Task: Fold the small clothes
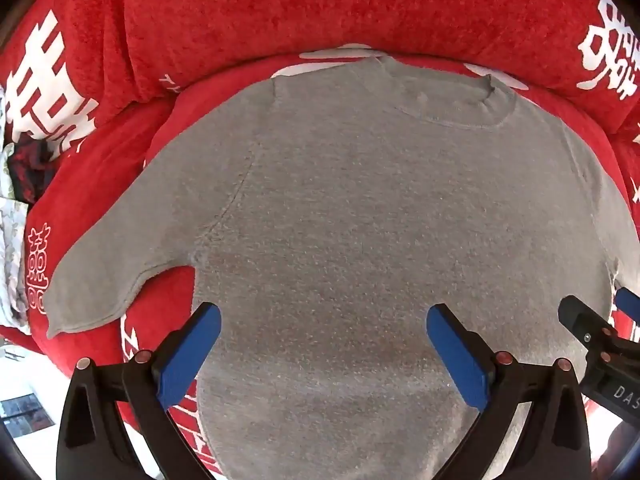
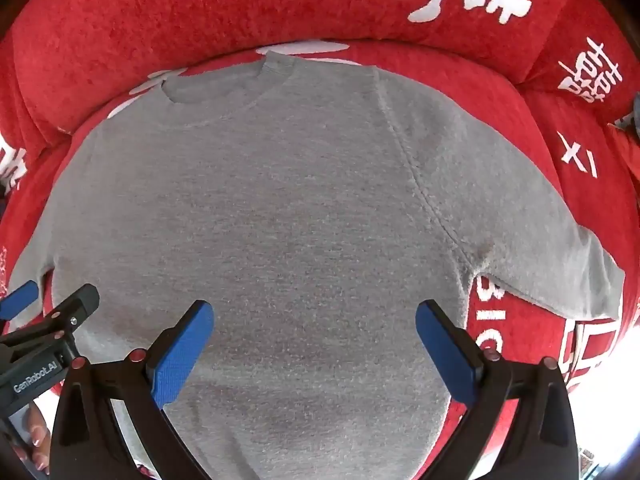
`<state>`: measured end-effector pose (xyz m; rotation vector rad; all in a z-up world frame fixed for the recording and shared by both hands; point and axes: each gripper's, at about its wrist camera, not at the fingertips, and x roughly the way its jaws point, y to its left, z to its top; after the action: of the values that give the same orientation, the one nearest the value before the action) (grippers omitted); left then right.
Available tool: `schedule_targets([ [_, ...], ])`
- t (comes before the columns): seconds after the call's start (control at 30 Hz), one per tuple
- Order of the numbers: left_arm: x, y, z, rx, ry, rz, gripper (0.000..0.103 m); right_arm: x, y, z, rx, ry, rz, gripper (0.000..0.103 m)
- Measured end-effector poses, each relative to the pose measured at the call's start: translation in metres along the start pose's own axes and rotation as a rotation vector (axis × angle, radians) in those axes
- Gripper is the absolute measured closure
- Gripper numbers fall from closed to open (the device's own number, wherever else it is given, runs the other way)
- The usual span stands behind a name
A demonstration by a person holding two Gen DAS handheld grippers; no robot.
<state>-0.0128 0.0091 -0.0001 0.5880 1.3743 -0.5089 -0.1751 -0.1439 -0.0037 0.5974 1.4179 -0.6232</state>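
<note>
Lying flat and face up on a red plush cover [image 1: 248, 12] with white printed characters, the grey T-shirt [image 1: 360, 220] fills most of the left wrist view, its collar [image 1: 452, 100] at the far side and one short sleeve [image 1: 108, 264] spread out to the left. The left claw [image 1: 324, 356] hangs above the lower part of the shirt with its blue pads [image 1: 188, 356] spread wide, and it holds nothing. At the right edge of this view a part of the right claw [image 1: 592, 336] is seen, near the shirt's right side. In the right wrist view the same grey T-shirt [image 2: 280, 220] lies smooth on the red cover [image 2: 160, 20], the collar [image 2: 224, 88] at the top left and the other sleeve [image 2: 560, 248] stretched to the right. The right claw [image 2: 316, 352] is also spread wide above the lower part of the shirt, with nothing between its blue pads [image 2: 444, 352]. The left claw [image 2: 52, 320] shows at the left edge; there one cannot tell whether it touches the cloth.
</note>
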Motion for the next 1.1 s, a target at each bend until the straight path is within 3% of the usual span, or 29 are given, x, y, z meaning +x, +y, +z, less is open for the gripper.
schedule_targets([
  [1.1,0.001,-0.0041,0.0029,-0.014,0.013,0.002,0.0,-0.0042,0.0065,0.0004,0.001,0.011,-0.026,0.002],
])
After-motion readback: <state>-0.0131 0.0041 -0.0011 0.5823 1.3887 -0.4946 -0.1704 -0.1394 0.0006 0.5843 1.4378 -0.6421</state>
